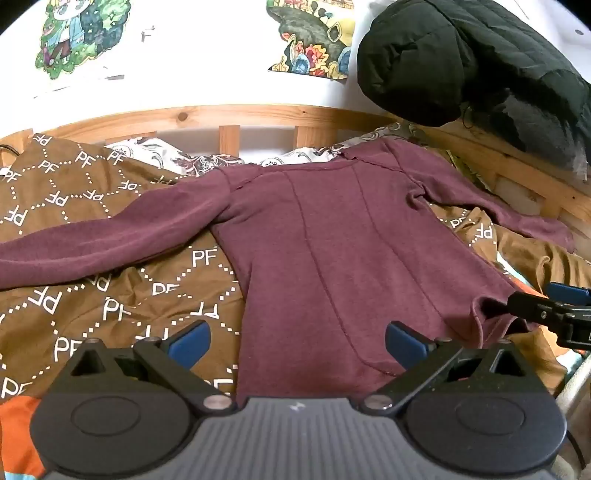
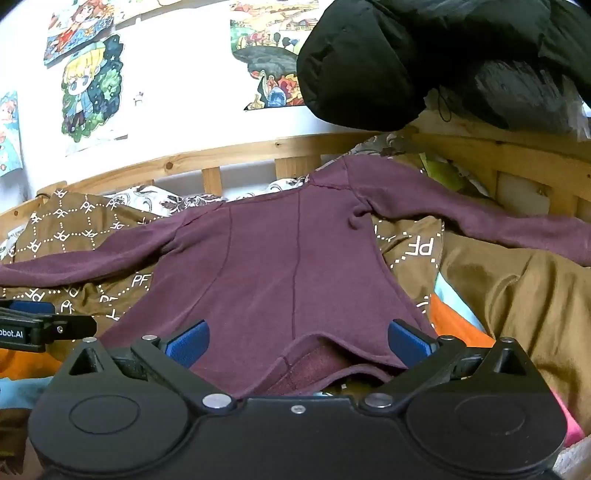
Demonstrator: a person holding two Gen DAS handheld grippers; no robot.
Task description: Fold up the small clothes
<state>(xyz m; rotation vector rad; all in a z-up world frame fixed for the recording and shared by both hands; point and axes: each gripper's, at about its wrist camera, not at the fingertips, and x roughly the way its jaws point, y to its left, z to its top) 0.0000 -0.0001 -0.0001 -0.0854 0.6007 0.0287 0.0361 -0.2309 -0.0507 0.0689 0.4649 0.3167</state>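
Beneath fingers (image 2: 186, 345), sweater (image 2: 277, 266) hem hidden.

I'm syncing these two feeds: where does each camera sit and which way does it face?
Left wrist: on the left claw, open, looking down-forward over the maroon sweater; right claw's tip at right edge.
Right wrist: on the right claw, open over the sweater's hem; left claw's tip at left edge.
Shared: sweater, brown PF blanket, black jacket.

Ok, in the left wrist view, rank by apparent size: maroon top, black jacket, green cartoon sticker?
1. Maroon top, by far the largest.
2. Black jacket, partly cropped.
3. Green cartoon sticker, smallest, though farthest away.
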